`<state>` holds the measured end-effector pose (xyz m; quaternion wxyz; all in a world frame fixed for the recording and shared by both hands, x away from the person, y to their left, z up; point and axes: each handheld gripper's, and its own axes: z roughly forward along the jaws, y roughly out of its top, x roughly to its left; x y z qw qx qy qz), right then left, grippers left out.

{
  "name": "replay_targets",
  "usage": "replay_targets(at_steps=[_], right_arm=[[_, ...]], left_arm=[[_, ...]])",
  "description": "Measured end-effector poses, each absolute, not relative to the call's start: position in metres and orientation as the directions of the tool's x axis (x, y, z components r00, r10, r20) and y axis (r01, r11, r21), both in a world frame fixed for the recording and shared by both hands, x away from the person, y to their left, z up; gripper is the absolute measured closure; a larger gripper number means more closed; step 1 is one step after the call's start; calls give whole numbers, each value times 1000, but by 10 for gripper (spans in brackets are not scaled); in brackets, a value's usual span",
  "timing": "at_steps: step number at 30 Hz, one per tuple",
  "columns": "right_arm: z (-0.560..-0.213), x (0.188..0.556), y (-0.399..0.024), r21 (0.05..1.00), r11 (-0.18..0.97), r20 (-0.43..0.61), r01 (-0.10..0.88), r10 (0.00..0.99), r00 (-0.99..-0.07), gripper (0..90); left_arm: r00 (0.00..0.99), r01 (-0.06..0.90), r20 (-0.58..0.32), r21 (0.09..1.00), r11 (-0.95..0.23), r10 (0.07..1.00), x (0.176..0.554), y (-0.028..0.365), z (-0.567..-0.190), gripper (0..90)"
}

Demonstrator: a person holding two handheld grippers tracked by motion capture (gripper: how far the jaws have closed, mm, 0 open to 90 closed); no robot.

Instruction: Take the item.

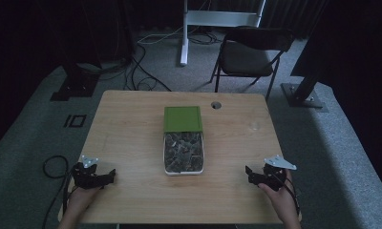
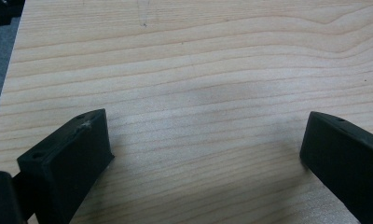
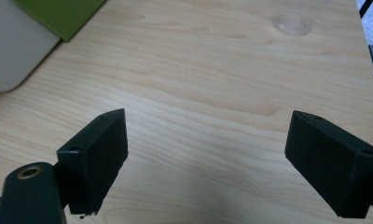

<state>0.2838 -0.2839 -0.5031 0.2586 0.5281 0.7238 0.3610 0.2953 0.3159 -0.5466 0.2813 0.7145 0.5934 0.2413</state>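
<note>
— The left gripper (image 1: 96, 177)?
— Low at about seven o'clock on the wooden surface (image 1: 132, 124), jaws spread wide over bare wood, nothing between them.
— The right gripper (image 1: 260, 176)?
— Around five o'clock, jaws likewise wide apart and empty.
— What sits between them?
— A white box (image 1: 183, 153) at the centre, full of small dark pieces, well apart from both. Its green lid (image 1: 182, 118) is slid toward twelve o'clock, covering the far part.
</note>
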Motion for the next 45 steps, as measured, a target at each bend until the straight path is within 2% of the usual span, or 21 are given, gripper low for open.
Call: replay_targets(at_steps=[14,45], right_arm=[[-484,286,-271,825,197,7,530,934,-358,121],[-447,294,-214,874,237,7,424,867,-499,124]], left_arm=[[179,712,11,688,-138,984,295,316,-547,23],[179,712,11,688,-137,984,295,316,-547,23]])
